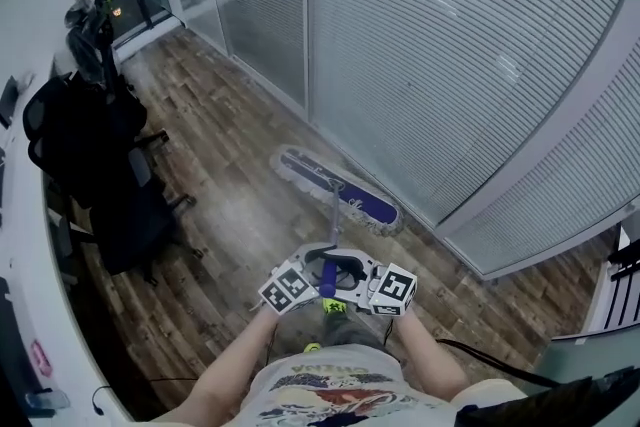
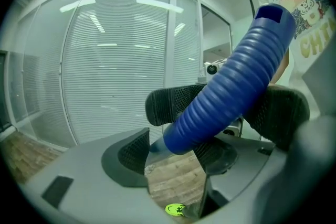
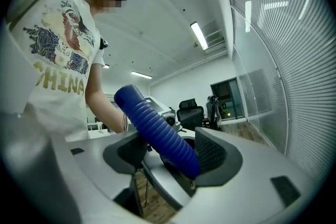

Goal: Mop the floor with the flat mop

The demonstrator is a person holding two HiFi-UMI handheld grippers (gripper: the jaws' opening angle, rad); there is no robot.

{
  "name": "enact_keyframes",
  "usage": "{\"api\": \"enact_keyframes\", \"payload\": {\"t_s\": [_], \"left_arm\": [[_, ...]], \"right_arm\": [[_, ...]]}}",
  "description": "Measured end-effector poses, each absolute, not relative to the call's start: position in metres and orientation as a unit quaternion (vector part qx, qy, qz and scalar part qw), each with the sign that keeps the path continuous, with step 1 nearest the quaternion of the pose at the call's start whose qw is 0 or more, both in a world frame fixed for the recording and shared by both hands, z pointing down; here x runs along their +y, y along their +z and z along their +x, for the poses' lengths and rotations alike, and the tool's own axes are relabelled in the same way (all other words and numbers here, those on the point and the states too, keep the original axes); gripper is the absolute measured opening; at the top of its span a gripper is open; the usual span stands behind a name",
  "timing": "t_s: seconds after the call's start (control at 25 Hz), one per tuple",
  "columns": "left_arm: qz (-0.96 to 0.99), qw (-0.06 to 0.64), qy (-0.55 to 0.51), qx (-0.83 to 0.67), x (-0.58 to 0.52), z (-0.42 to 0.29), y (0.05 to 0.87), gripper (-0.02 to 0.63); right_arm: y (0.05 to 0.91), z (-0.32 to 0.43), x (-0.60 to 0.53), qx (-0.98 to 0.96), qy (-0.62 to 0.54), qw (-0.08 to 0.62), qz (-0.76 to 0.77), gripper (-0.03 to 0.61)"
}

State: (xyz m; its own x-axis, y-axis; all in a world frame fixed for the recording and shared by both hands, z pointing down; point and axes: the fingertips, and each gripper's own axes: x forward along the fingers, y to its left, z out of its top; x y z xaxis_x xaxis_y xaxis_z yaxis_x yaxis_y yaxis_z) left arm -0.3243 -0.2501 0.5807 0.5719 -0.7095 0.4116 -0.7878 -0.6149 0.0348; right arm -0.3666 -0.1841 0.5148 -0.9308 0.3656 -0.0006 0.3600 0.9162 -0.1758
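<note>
A flat mop with a purple-and-grey head [image 1: 340, 189] lies on the wooden floor beside the glass wall. Its thin pole [image 1: 334, 217] rises to a blue ribbed grip [image 1: 327, 281] in front of my body. Both grippers meet on that grip. My left gripper [image 1: 318, 265] comes in from the left, and in the left gripper view [image 2: 176, 152] its pads close round the lower end of the blue grip [image 2: 231, 81]. My right gripper [image 1: 347, 269] comes in from the right. In the right gripper view [image 3: 170, 157] the blue grip [image 3: 157, 128] runs slantwise between its pads, touching them.
A glass wall with blinds [image 1: 450, 45] runs along the right. Black office chairs [image 1: 110, 185] and a white desk [image 1: 25, 265] line the left. A dark cable [image 1: 480, 353] trails on the floor at my right. A yellow-green shoe [image 1: 334, 307] shows below the grippers.
</note>
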Motion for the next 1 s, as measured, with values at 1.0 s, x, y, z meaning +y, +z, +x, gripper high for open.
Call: {"api": "enact_keyframes", "payload": {"t_s": [1.0], "left_arm": [[0.884, 0.03, 0.218, -0.413, 0.089, -0.073, 0.587, 0.23]], "right_arm": [[0.528, -0.118, 0.158, -0.972, 0.068, 0.037, -0.223, 0.255]]}}
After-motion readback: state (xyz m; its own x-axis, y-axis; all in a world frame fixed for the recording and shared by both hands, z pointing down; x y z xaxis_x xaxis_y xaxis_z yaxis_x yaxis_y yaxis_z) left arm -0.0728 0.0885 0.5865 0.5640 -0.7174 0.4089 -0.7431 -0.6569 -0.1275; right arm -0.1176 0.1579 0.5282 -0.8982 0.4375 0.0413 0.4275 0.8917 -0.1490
